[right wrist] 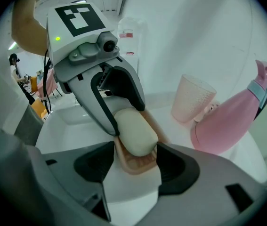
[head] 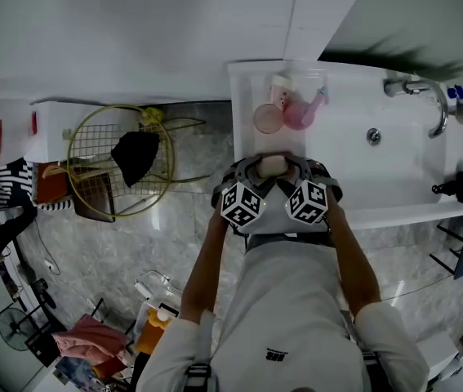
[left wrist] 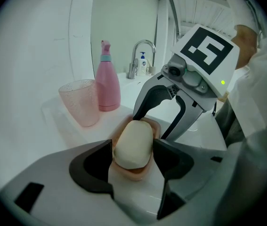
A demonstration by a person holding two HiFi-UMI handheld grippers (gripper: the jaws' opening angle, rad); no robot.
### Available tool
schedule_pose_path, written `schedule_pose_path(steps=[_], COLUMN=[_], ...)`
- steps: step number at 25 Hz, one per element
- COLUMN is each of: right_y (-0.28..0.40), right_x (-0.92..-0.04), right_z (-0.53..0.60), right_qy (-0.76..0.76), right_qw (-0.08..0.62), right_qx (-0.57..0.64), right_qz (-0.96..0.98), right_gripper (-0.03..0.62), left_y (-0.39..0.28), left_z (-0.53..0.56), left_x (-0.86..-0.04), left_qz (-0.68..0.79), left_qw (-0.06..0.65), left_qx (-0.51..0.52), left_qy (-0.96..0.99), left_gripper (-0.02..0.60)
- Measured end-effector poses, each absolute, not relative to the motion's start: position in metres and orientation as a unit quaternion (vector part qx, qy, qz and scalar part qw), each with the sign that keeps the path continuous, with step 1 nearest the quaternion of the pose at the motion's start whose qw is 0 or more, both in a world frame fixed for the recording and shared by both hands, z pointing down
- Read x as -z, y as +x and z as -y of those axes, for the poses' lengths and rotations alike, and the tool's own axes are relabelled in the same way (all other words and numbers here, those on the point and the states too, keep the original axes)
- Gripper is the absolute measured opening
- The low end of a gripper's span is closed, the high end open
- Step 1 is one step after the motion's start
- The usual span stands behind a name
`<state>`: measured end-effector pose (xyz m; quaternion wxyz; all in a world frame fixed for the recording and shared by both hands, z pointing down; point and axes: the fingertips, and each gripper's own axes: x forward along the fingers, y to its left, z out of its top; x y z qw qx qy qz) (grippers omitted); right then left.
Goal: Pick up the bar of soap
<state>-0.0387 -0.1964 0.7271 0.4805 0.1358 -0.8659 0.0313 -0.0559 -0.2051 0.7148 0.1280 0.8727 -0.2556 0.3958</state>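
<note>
Soap likely proving slick yet firm; left gripper, right gripper gaping wide astride it; favouring gentle pinching across flanks

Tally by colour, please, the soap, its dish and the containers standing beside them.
Pink: 2, the cup and the bottle
Cream: 1, the bar of soap
Peach: 1, the soap dish
Total: 4
</note>
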Motion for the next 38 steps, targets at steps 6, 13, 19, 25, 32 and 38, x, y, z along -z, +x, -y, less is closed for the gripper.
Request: schedule_pose_path(steps=[6,13,19,25,32,38], right_y=[-0.04,-0.041,-0.043,-0.043,-0.043,-0.043], right_x=[-0.729,-0.729,-0.73,-0.731,-0.73,-0.727], right_z=[0.193,0.193,0.188,0.186,0.185,0.181], right_qy=[0.117,0.118,0.121,0.125,0.127,0.125], right_qw=[0.467,0.467,0.465,0.457,0.443,0.429], right_qx=[-0.036,-0.038,-0.05,-0.054,-0.067,-0.082], right_qz=[0.876,0.875,0.875,0.879,0.885,0.891], right_gripper=[0.27,0.262,0.228,0.207,0.196,0.187], left_y=[-0.056,-0.057,-0.063,-0.064,-0.062,-0.063], left_z=[0.204,0.203,0.193,0.186,0.182,0.176], left_x=[-0.717,-0.718,-0.712,-0.711,-0.718,-0.717], left_qz=[0.24,0.211,0.225,0.253,0.281,0.279], left_qw=[0.142,0.194,0.252,0.237,0.152,0.161], left_qx=[-0.404,-0.414,-0.406,-0.393,-0.419,-0.405], left_qy=[0.871,0.864,0.849,0.852,0.85,0.856], left_gripper=[0.273,0.273,0.272,0.272,0.272,0.272])
